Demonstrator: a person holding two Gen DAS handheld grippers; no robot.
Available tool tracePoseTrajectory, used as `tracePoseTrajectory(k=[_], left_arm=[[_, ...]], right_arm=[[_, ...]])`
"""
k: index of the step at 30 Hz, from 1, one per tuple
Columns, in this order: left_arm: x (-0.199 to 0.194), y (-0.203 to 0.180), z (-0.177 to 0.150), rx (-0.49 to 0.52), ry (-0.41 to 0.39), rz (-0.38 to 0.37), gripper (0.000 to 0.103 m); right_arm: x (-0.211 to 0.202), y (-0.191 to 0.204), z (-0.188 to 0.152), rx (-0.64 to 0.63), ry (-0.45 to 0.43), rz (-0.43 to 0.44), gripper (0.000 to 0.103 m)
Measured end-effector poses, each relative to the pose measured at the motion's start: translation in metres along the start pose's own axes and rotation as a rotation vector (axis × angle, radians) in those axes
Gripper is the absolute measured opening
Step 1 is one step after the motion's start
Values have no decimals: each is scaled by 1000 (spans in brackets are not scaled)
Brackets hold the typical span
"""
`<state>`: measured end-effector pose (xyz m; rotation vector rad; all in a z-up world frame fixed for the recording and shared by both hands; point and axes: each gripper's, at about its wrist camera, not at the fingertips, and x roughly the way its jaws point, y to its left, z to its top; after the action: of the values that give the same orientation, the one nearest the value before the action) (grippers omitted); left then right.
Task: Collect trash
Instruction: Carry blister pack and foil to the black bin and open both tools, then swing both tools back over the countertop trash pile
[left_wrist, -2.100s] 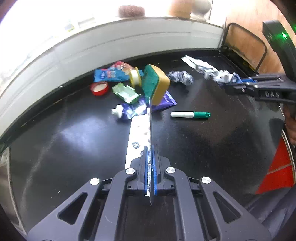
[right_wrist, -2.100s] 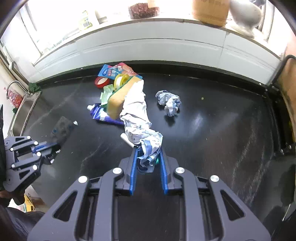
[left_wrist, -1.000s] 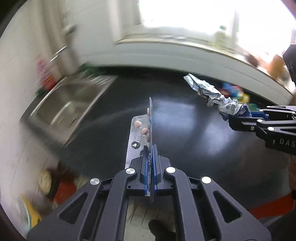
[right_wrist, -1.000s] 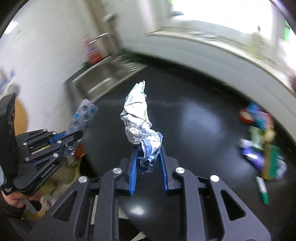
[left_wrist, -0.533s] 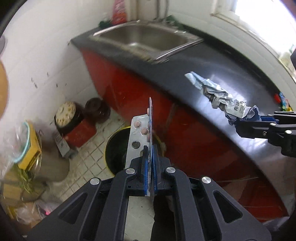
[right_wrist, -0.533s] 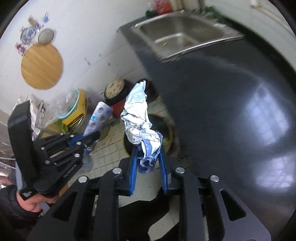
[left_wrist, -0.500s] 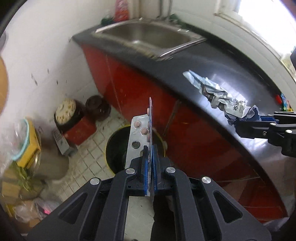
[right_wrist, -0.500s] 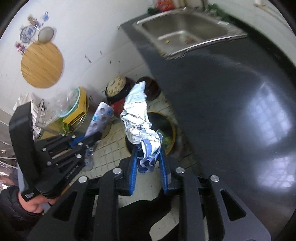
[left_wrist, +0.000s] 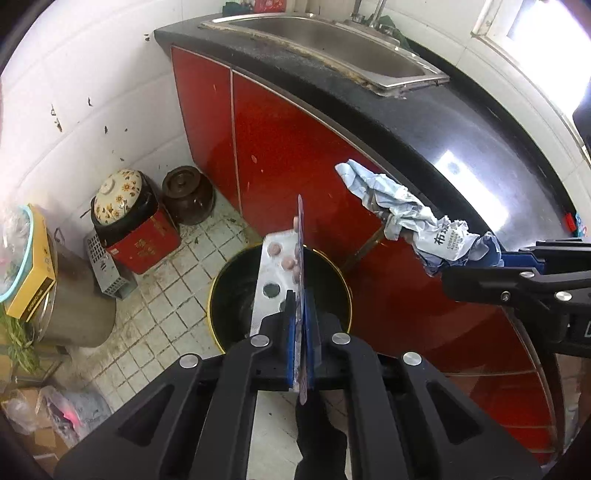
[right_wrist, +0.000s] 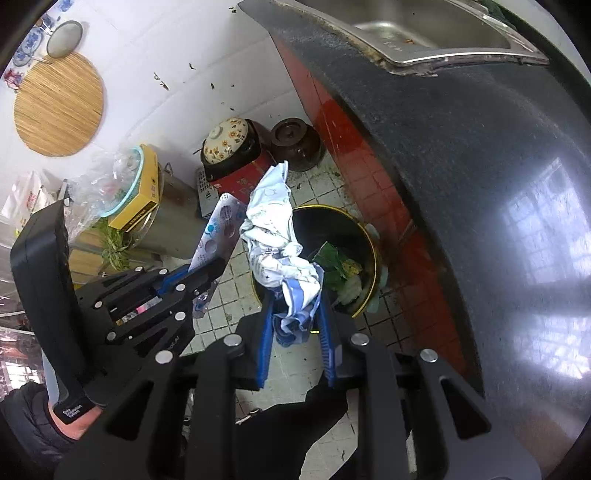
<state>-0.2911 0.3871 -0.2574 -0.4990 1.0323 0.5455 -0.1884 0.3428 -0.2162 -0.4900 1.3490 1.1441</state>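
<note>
My left gripper (left_wrist: 300, 306) is shut on a silver pill blister pack (left_wrist: 275, 273) and holds it edge-up directly above a black trash bin with a yellow rim (left_wrist: 236, 288) on the tiled floor. My right gripper (right_wrist: 295, 306) is shut on a crumpled white-and-blue wrapper (right_wrist: 275, 236) above the same bin (right_wrist: 364, 236), which holds green and pale scraps. The right gripper (left_wrist: 517, 269) and its wrapper (left_wrist: 406, 214) show in the left wrist view, to the right of the bin. The left gripper (right_wrist: 195, 273) with the blister pack (right_wrist: 218, 229) shows in the right wrist view.
A black counter (left_wrist: 443, 122) with a steel sink (left_wrist: 332, 37) runs over red cabinet doors (left_wrist: 288, 147) beside the bin. A flowered pot on a red box (left_wrist: 122, 206), a brown jar (left_wrist: 186, 194), a metal pot (left_wrist: 70, 295) and bags crowd the floor at left.
Both grippers swung off the counter with their loads and now hang lower and closer over the floor bin. Both grips are unchanged.
</note>
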Motion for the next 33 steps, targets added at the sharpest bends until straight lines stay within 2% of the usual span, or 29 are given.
tracePoseTrajectory(k=[1,2,3,4,5,11,15,20,22,26,33], left_arm=[[1,1,1,3,-3,7,6],[3,3,1,6,0,16,19],[4,4,1,5,1,13,32],[5,7,0,0,-2,19,66],[2,9,-2,-8,-25,34,73],[-6,14,-5,-9,-32,31,73],[-17,5,-8,17,-33,49,74],[-43,-27,3,69,-49,42,85],[-57,-54,12,113,-61,11,88],[-74,-131,27,233,-89,-85,91],[-90,-317,40,501,-94,-322,91]], right_arm=[[-1,0,1,0,-3,-1,28],[-1,1,3,-1,-5,-7,45],[-2,1,4,2,-14,-15,66],[-4,1,4,7,-25,-16,71],[-5,0,6,8,-25,-11,71],[-15,-8,1,0,-21,-19,71],[-40,-24,-12,34,-52,-11,71],[-109,-65,-44,108,-166,-52,77],[-145,-91,-62,156,-228,-89,79],[-219,-152,-110,282,-347,-223,81],[-319,-260,-221,572,-474,-394,82]])
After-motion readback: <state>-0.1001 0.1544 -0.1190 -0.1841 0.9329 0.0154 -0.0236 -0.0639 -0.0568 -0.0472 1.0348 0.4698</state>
